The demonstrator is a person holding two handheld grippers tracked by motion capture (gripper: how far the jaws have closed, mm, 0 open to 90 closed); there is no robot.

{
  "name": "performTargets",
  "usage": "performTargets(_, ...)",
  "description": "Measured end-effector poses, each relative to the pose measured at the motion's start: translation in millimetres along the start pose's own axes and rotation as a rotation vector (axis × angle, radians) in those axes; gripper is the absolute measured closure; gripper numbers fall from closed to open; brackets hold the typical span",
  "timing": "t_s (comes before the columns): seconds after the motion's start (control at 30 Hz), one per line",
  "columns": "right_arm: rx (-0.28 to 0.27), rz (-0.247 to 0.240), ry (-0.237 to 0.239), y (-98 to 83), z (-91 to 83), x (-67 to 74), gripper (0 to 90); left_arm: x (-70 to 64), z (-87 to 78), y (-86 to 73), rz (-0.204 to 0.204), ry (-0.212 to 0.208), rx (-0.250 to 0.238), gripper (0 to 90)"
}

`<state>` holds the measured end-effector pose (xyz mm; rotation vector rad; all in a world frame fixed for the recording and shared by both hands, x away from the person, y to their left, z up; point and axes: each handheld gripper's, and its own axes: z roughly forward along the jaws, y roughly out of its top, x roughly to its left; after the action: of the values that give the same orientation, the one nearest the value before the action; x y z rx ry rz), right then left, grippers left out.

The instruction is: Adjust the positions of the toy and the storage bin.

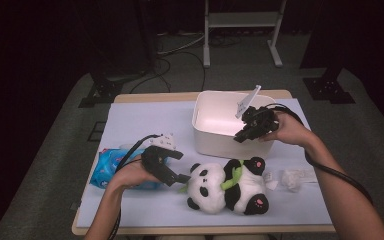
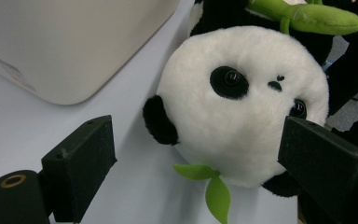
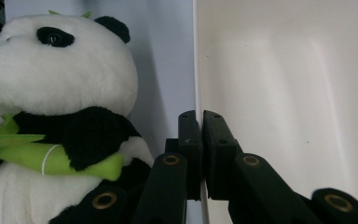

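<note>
With the right gripper (image 3: pixel 200 154) clamped shut on the near wall of the white bin (image 1: pixel 207 142), the left gripper (image 2: pixel 200 154), jaws wide and empty, centres the head of the panda plush (image 1: pixel 227 186), lying near of the bin, before closing.

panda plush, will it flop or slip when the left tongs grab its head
The panda plush looks soft and fluffy, so it would probably squash and sag. Its fur should limit slipping. The open left tongs flank its round head.

no text, label or number can be read anywhere
</note>
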<state>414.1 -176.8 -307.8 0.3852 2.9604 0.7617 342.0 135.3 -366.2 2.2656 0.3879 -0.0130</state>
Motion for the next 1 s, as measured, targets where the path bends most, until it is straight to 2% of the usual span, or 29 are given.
performTargets(0.27,0.002,-0.007,0.012,-4.0,-2.3,7.7,86.3,-1.0,0.8,1.1,0.007,-0.003,0.004,9.9)
performTargets(0.77,0.004,0.007,0.01,-4.7,-2.4,10.0,85.4,-1.4,0.1,0.8,0.002,0.0,-0.002,9.9)
performTargets(1.0,0.004,0.012,0.031,-5.8,-3.3,9.2,85.3,0.6,-1.5,0.4,-0.004,0.003,-0.006,9.9)
